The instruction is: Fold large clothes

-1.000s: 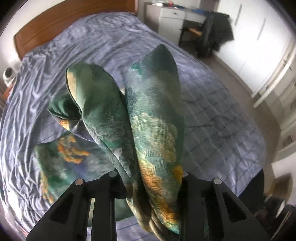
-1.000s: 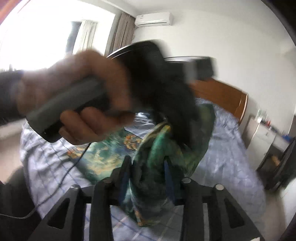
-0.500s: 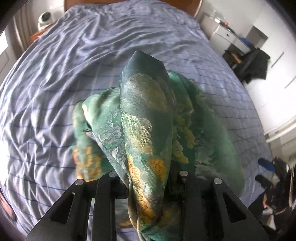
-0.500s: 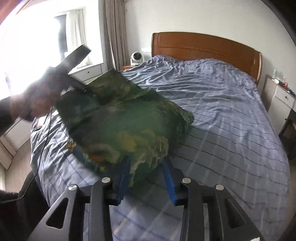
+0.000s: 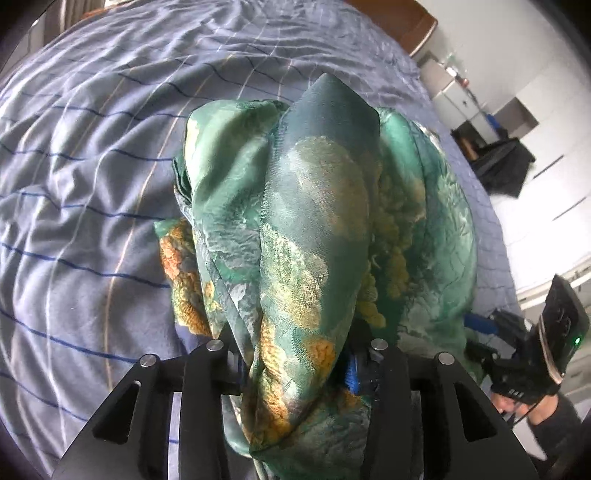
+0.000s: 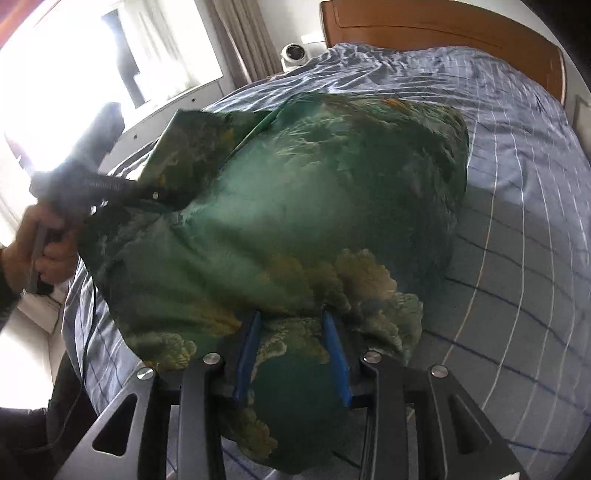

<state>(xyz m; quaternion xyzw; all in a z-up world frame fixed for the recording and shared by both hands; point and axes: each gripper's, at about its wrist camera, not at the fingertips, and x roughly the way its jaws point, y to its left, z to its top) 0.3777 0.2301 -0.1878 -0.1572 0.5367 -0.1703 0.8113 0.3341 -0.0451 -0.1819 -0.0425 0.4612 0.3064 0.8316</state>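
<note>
We see garment [image 5: 317, 229]: glossy green, darker teal folds, orange and yellow cloud-like patches, pale grey-green blotches. Bedspread [image 5: 92, 166], left and far: lavender-blue, thin dark-blue and pale cream lines forming grid. Headboard [image 6: 443, 26], far: warm orange-brown wood. Our right gripper [image 6: 291, 332]: black frame, blue pads. Our left gripper [image 5: 295, 354]: black, blue pad showing. Curtain [image 6: 240, 40], far left: beige-grey.

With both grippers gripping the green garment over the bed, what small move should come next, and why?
Probably lower both ends onto the bed and smooth them flat. The green garment hangs bunched between the left gripper and right gripper, its far part already draped on the blue sheet, so the fold is not yet laid.
</note>
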